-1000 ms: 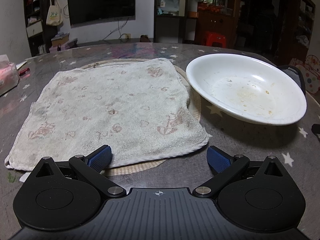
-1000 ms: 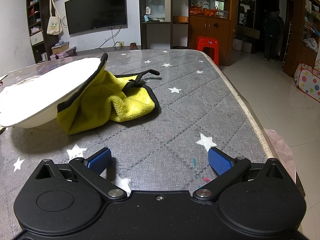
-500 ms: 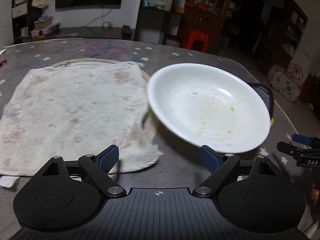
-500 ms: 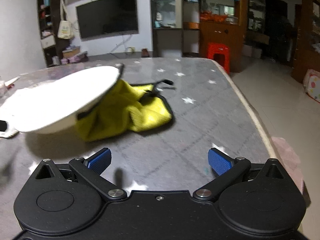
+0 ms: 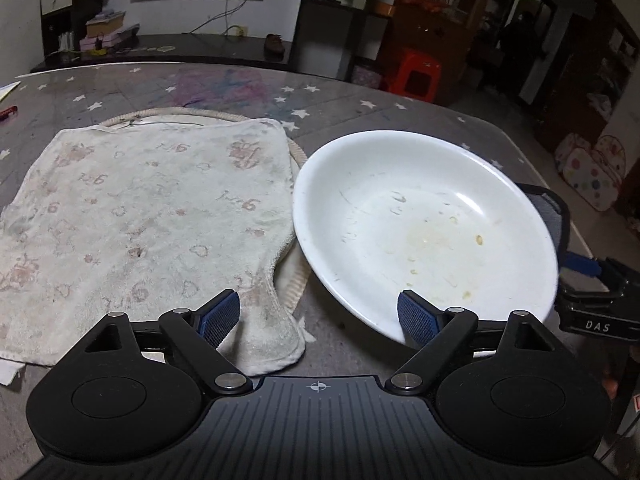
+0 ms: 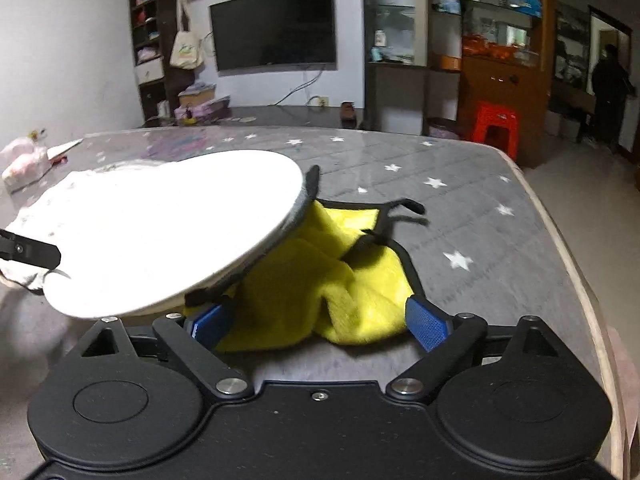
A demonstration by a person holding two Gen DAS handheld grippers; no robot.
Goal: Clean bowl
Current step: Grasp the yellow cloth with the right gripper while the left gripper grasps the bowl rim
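- The white bowl (image 5: pixel 424 232) sits tilted on the starry table (image 5: pixel 360 108), its far edge propped on the yellow cloth (image 6: pixel 320 292), just beside the pale towel (image 5: pixel 144 220).
- Left gripper (image 5: pixel 318 314) gapes wide, nothing clamped, one pad at the bowl's near rim.
- Right gripper (image 6: pixel 318 326) is closing, pads flanking the yellow cloth, not yet pressing.

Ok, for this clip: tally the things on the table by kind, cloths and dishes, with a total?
Cloths: 2, the pale patterned towel and the yellow cloth.
Bowls: 1, the white bowl, with food specks inside.
Total: 3.
Small items at the table's far left edge are too unclear to count.
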